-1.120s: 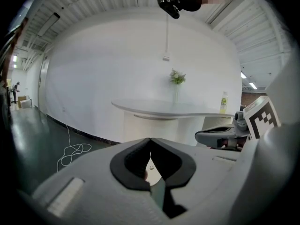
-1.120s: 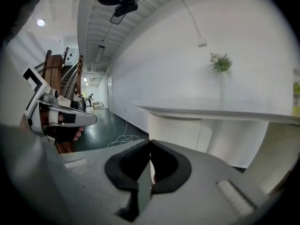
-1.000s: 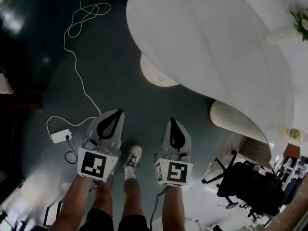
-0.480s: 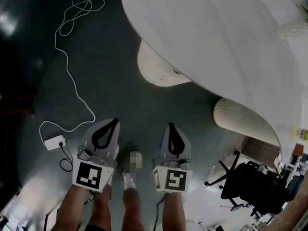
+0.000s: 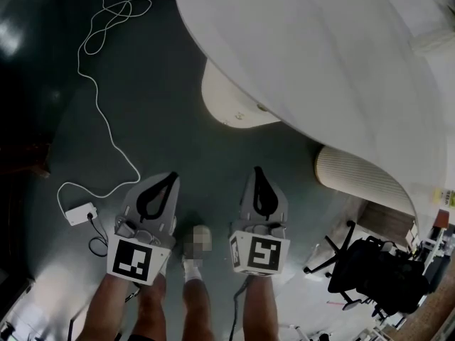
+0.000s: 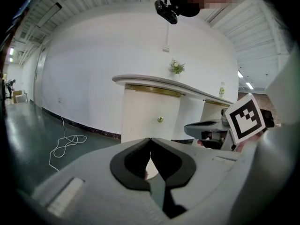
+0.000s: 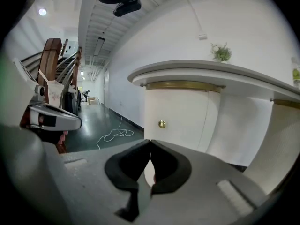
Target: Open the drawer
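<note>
Head view, left gripper (image 5: 172,175), right gripper (image 5: 257,170), both closed, knob (image 7: 161,123) ahead

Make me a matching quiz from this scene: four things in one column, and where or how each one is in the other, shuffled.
Things:
1. knob
2. plant
3. adapter
4. right gripper

Places or states:
A. on the floor
B. shut, nothing between the jaws
C. on the countertop
D. on the cabinet front

Pairs: 1-D, 2-C, 3-A, 4-B
</note>
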Demonstrator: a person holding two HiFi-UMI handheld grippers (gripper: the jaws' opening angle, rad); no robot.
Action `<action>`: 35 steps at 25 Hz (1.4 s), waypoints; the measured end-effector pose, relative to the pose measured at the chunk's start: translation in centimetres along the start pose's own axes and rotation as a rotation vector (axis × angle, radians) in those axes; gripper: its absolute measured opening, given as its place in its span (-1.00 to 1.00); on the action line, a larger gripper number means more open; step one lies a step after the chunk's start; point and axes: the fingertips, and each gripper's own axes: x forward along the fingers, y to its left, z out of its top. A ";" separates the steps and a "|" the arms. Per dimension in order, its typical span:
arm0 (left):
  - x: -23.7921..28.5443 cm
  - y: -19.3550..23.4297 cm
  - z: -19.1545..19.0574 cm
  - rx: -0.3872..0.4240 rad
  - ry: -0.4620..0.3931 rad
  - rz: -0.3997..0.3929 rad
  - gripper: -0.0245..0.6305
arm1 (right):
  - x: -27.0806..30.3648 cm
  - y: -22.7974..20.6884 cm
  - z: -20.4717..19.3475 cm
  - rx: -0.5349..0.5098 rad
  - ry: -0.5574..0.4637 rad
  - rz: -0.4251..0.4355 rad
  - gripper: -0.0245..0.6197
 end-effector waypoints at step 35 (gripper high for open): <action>2.5 5.4 -0.8 -0.044 0.039 0.028 -0.89 | 12.2 -2.6 2.8 0.070 0.072 -0.066 -0.41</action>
